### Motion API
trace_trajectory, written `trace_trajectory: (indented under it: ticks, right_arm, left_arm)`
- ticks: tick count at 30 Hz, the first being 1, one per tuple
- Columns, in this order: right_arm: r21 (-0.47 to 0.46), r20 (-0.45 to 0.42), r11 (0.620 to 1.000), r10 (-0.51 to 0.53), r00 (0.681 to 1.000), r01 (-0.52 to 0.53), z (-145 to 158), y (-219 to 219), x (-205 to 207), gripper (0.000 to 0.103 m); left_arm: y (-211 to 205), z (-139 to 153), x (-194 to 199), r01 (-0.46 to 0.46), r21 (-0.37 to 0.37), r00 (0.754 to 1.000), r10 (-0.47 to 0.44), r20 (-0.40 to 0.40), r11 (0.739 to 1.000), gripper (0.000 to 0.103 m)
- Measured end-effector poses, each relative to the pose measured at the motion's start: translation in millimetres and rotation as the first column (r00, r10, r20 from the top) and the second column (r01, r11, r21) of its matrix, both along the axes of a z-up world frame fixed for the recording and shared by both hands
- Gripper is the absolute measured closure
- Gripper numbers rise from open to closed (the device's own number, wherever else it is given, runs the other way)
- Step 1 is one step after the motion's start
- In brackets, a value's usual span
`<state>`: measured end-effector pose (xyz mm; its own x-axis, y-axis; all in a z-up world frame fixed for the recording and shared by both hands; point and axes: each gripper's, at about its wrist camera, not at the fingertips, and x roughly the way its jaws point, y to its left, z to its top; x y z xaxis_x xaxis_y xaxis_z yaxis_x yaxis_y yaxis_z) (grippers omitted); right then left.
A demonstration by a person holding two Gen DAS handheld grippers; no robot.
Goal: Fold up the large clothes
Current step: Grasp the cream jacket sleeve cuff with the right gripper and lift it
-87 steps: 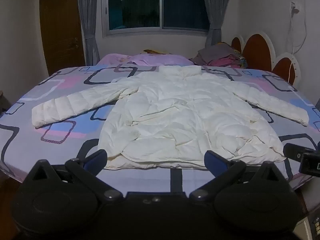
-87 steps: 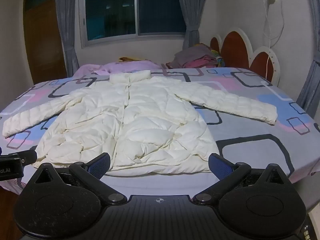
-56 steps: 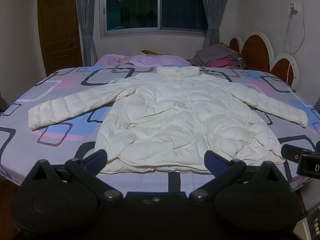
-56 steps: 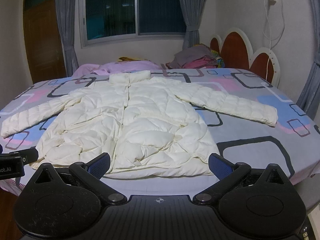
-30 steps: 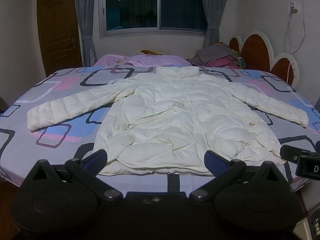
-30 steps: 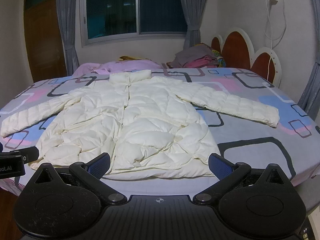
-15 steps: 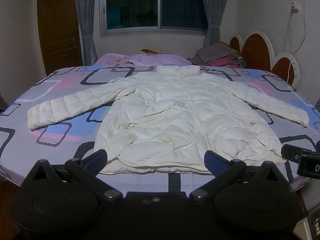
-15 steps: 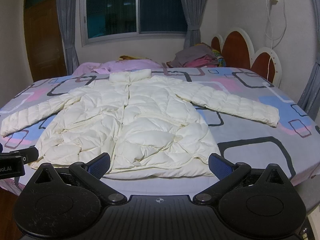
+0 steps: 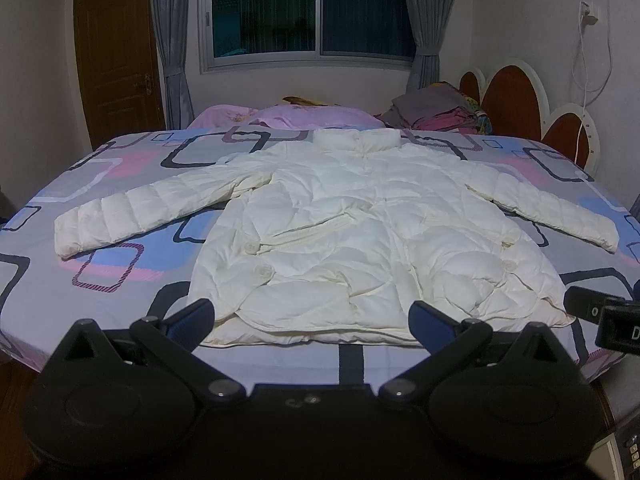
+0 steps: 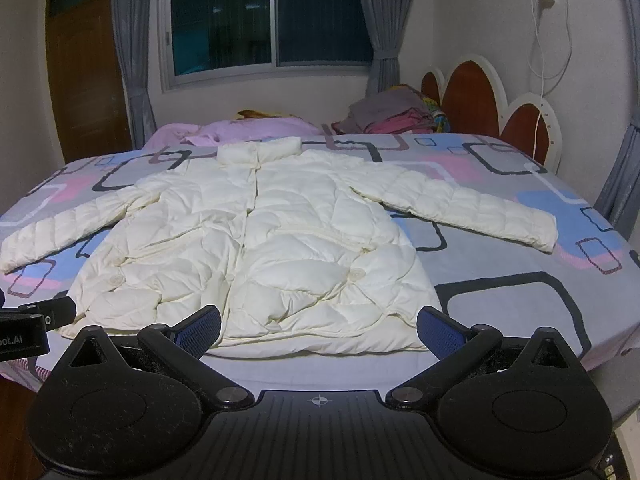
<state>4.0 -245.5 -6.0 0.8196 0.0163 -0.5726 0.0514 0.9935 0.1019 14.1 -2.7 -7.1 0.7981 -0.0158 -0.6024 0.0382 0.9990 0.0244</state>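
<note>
1. On the bed, covered by a sheet printed with grey, pink and blue rectangles, a cream quilted jacket lies flat on its back, collar toward the far edge and hem along the near edge, both sleeves spread out to the sides.
2. Its left sleeve reaches toward the left edge of the bed; the right sleeve angles toward the right edge. Neither sleeve is folded over the body.
3. At the far edge, a pink pillow lies just behind the collar, and a stack of folded clothes sits at the far right corner beside the red-and-white headboard.
4. Behind the bed are a dark window with grey curtains, a brown door to the left, and a white cable hanging from a wall socket on the right.
5. The left gripper hovers off the near edge of the bed with its jaws spread wide and holding nothing; its blue pads frame the hem without touching it.
6. The right gripper is likewise spread wide and empty, just short of the hem, to the right of the other tool.
7. Nothing lies between either gripper and the jacket's hem.
8. Compared with half a second ago, the jacket lies the same and both grippers hover in nearly the same spots, jaws as wide as before.
</note>
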Motion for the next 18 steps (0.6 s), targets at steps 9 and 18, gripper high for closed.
trace_trajectory:
  ticks: [9, 18]
  right_arm:
    - [-0.001, 0.0, 1.0, -0.01, 1.0, 0.01, -2, 0, 2, 0.0]
    - [0.036, 0.026, 0.989, -0.141, 0.99, 0.14, 2, -29, 21, 0.0]
  left_arm:
    - [5, -2, 2, 0.006, -0.004, 1.0, -0.006, 0.003, 1.0, 0.0]
    - [7, 4, 41, 0.118, -0.03, 0.992, -0.116, 0.043, 0.993, 0.0]
